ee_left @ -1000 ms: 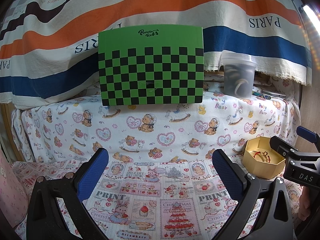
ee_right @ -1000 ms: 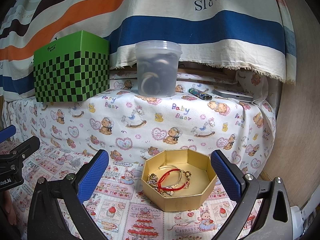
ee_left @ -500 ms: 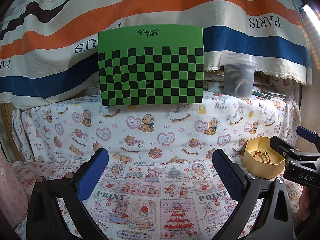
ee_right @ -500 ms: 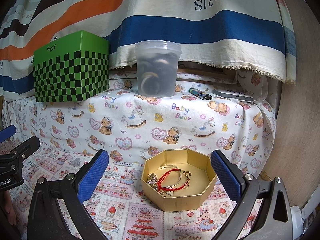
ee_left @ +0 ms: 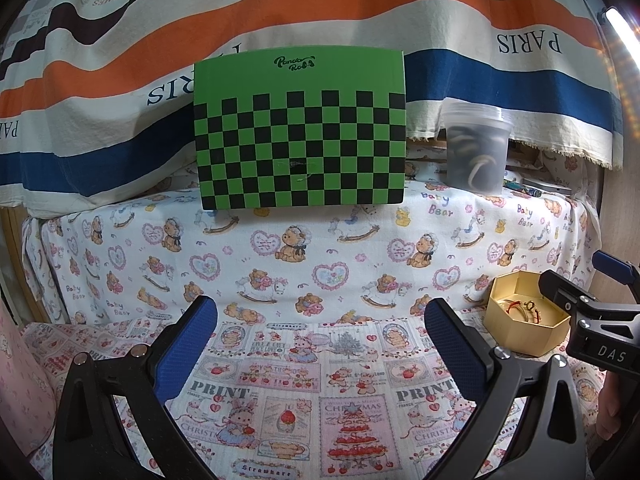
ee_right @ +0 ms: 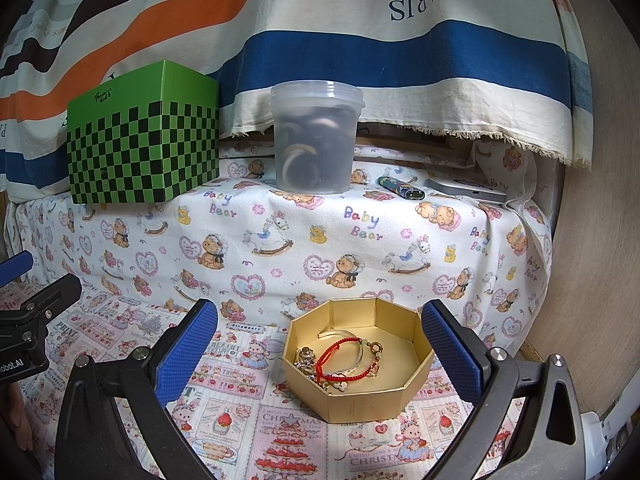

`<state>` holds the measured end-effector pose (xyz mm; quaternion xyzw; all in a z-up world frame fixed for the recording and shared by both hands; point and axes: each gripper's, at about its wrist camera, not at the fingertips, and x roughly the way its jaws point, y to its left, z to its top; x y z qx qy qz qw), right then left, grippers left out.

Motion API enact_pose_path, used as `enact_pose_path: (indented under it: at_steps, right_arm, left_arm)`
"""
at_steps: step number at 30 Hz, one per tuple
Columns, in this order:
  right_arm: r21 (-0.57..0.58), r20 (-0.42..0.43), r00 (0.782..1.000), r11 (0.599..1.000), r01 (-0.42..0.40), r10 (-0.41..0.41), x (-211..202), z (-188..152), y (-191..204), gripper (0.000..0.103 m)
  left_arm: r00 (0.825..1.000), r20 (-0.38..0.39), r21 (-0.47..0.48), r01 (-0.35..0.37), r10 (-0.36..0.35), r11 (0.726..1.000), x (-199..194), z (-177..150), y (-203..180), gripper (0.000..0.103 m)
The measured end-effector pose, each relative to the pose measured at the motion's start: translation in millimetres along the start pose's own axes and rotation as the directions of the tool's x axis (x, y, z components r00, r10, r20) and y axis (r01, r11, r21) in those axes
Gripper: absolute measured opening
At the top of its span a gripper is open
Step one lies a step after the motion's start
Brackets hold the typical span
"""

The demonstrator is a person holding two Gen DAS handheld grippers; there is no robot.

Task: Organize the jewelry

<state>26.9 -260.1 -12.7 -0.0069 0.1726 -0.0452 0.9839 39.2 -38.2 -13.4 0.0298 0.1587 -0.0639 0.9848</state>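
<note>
Bear-print cloth under striped drape

Green checkered box, lidded plastic tub, lighter on a raised, teddy-print-covered ledge.

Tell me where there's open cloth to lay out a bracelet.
The lower printed cloth is bare from the left tool across to the gold octagonal box. The upper shelf is crowded: green checkered box, plastic tub, lighter; a small gap lies between box and tub.
</note>
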Motion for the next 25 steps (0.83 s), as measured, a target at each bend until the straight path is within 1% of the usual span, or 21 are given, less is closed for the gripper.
enact_pose_path:
  at_steps: [25]
  right_arm:
    - [0.000,0.000,1.000,1.000,0.000,0.000,0.5,0.1,0.5,0.103]
  left_arm:
    - [1.000,-0.006,0.001,0.003,-0.003,1.000,0.4,0.7,-1.0,0.103]
